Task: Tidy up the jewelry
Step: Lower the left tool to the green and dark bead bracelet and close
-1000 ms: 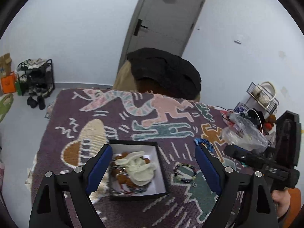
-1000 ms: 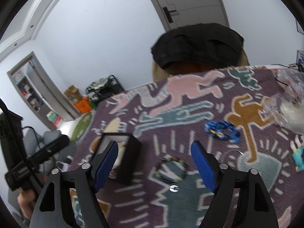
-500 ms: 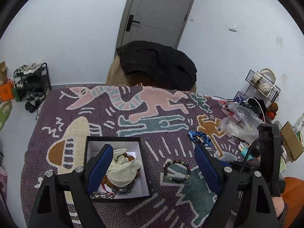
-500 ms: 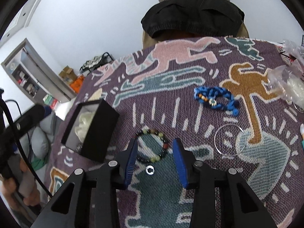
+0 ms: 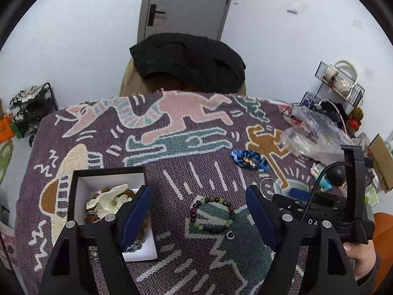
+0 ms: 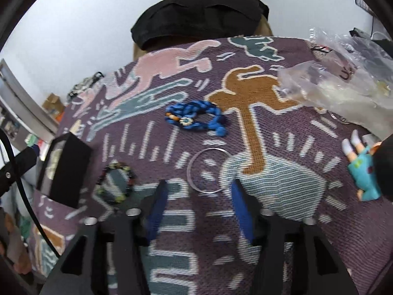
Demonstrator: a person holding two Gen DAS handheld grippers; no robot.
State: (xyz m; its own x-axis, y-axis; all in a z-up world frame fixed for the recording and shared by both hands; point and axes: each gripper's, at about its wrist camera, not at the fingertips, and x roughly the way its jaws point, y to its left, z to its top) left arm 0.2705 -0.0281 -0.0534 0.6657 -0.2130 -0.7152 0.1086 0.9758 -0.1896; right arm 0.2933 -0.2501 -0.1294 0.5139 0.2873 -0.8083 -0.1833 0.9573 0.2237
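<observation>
A black jewelry box [image 5: 76, 191] with a white lining holds several pieces and stands at the left; it also shows in the right wrist view [image 6: 64, 167]. A beaded bracelet [image 5: 211, 213] lies on the cloth between my left gripper's open fingers, with a small silver ring [image 5: 230, 234] beside it. My left gripper [image 5: 199, 213] is open and empty. My right gripper [image 6: 199, 199] is open and hovers just before a thin silver bangle [image 6: 208, 170]. A blue braided bracelet [image 6: 196, 118] lies further back. The beaded bracelet [image 6: 115, 184] is left of the right gripper.
A patterned purple cloth [image 5: 172, 147] covers the table. Clear plastic bags [image 6: 339, 91] lie at the right. A small teal figurine [image 6: 363, 169] lies at the right edge. A chair with a black garment [image 5: 189, 61] stands behind the table.
My right gripper has moved right from the beaded bracelet to the silver bangle and opened wider. My left gripper has shifted right, from over the box to over the beaded bracelet.
</observation>
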